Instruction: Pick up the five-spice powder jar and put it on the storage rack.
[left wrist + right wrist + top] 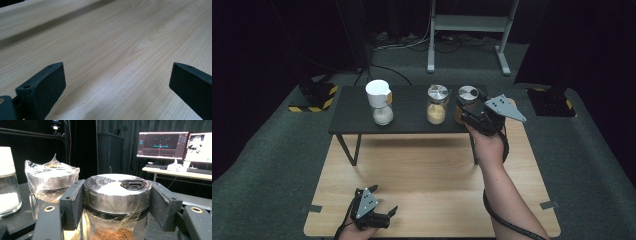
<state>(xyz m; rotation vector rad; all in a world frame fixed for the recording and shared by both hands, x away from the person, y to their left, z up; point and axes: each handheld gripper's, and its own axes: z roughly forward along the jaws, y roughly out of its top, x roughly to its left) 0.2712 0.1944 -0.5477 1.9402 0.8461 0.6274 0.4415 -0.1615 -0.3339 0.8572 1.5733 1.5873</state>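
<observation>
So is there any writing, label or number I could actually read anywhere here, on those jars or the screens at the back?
None can be read.
Jar with the white cap: a small yellowish tag, too blurred to read.
Two metal-lidded jars: no label visible.
Monitors in the right claw view: graphics and tiny text, too small to read.
Yellow-and-black hazard stripes on the floor: a sign without words.

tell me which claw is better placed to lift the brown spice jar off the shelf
Right. The right claw already has its jaws around the lid of the brown spice jar, while the left claw rests open on the wooden table, far away.
</observation>
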